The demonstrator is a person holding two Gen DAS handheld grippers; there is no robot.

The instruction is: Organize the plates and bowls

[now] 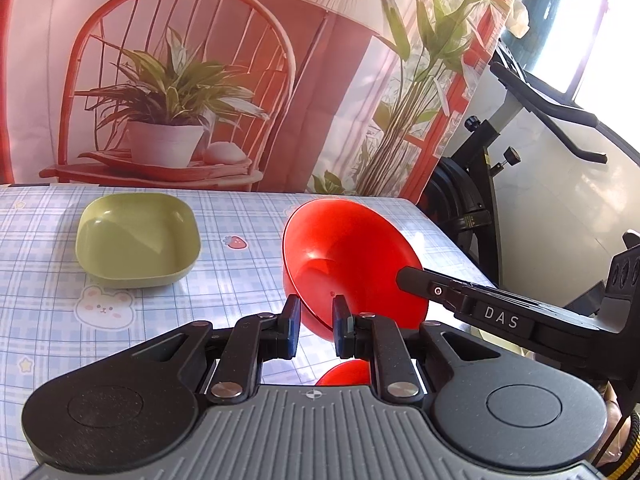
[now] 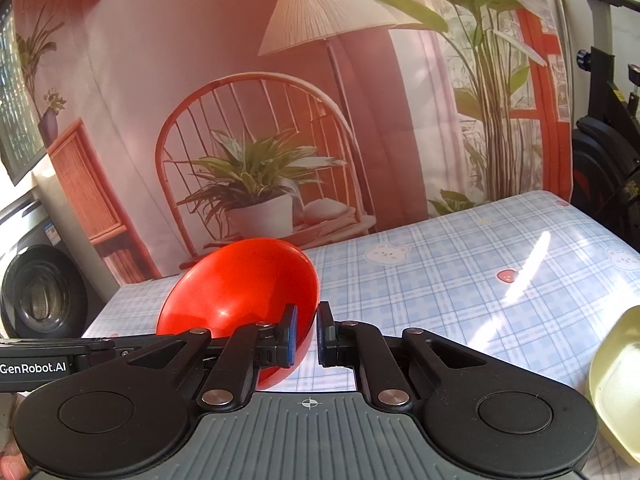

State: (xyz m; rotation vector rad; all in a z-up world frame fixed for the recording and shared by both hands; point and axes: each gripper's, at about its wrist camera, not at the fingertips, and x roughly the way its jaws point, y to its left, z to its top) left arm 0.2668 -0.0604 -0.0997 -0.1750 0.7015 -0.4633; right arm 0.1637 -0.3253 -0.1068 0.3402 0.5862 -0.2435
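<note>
A red bowl (image 1: 352, 256) is held tilted above the table (image 1: 224, 272). My left gripper (image 1: 316, 326) is shut on its near rim. My right gripper (image 2: 307, 334) is shut on the rim of the same red bowl (image 2: 240, 284), and its body reaches into the left wrist view (image 1: 500, 314). A green square bowl (image 1: 138, 240) sits upright on the table to the left, apart from both grippers. A pale yellow square bowl (image 2: 616, 384) lies at the right edge of the right wrist view. A second red piece (image 1: 344, 372) shows below the left gripper's fingers, mostly hidden.
The table has a blue plaid cloth with bunny prints. A printed backdrop (image 1: 240, 80) hangs behind its far edge. An exercise bike (image 1: 500, 152) stands past the table's right edge. A washing machine (image 2: 36, 292) stands at the left in the right wrist view.
</note>
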